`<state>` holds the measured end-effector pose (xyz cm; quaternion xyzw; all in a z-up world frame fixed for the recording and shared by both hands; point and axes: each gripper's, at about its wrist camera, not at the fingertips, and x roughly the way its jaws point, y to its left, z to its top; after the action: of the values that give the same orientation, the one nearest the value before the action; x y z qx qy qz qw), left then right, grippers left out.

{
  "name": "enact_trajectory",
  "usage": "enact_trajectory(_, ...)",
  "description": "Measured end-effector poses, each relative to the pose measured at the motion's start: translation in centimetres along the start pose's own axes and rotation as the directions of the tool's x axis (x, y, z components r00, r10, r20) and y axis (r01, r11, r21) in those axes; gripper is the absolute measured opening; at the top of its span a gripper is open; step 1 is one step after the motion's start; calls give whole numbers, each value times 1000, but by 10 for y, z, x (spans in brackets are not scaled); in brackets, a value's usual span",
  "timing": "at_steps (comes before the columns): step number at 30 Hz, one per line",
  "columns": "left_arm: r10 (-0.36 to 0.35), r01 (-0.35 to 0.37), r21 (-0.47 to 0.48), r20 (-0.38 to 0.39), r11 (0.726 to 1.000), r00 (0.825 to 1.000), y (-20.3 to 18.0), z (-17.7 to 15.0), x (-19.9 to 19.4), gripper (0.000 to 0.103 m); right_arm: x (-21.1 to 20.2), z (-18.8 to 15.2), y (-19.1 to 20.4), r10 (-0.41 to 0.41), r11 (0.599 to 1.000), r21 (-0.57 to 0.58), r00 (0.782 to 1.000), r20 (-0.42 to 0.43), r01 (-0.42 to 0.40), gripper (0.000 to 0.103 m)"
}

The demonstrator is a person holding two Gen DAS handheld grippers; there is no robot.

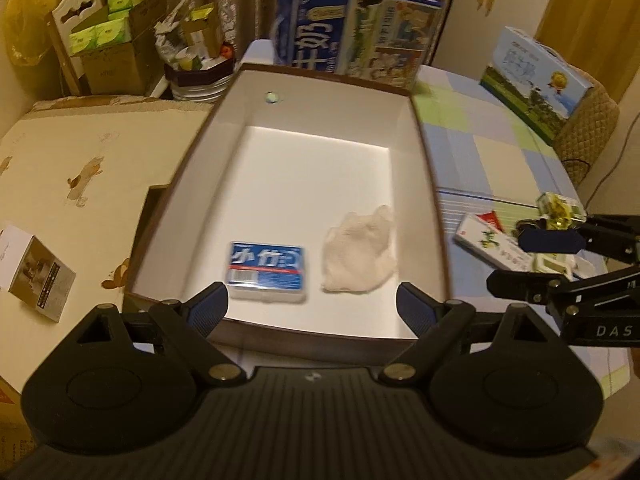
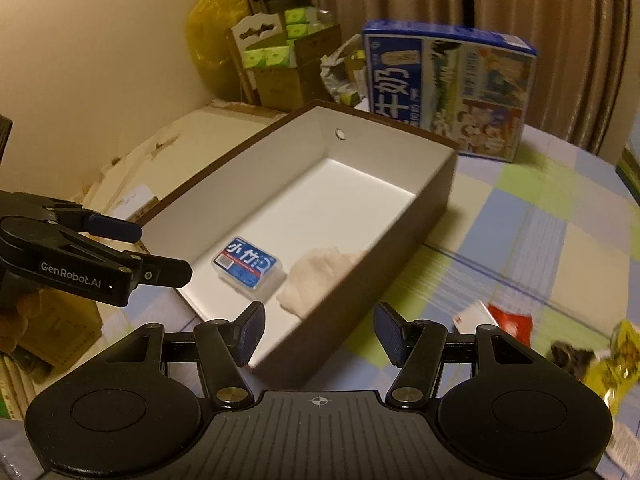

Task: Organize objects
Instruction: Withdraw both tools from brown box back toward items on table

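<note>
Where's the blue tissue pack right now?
In both views the blue tissue pack lies inside the brown box, near end, left of the white cloth.

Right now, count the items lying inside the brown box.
2: a blue packet near the front-left of the brown box, and a crumpled white cloth to its right. Nothing else shows inside.

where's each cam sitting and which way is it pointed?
Left wrist: on the left tongs, above the near end of the box, looking down its length toward the milk carton; own fingers open, right tongs enter from the right.
Right wrist: on the right tongs, at the box's near right corner, facing left-forward across it; own fingers open, left tongs enter from the left.
Shared: box, blue pack, white cloth, milk carton.
</note>
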<state>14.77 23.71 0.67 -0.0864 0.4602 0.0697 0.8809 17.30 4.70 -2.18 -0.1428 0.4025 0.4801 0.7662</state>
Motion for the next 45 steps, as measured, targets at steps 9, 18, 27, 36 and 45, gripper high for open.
enact_trajectory(9,-48,48,32,1,998,999,-67,-4,0,89,-46,-34,-40,22,998,59,1000,15,-22,58)
enact_trajectory(18,-63,64,51,-23,997,998,-122,-13,8,89,-75,-57,-77,24,996,90,1000,15,-25,58)
enact_trajectory(27,-51,53,52,-40,997,998,-159,-18,16,89,-91,-74,-111,22,994,110,1000,5,-23,58)
enact_trajectory(36,-49,53,54,-71,997,996,-188,-22,31,89,-105,-97,-156,-26,988,149,999,-33,31,58)
enact_trajectory(45,-40,46,61,-98,997,994,-214,-22,54,89,-125,-131,-221,-139,958,246,989,-42,145,58)
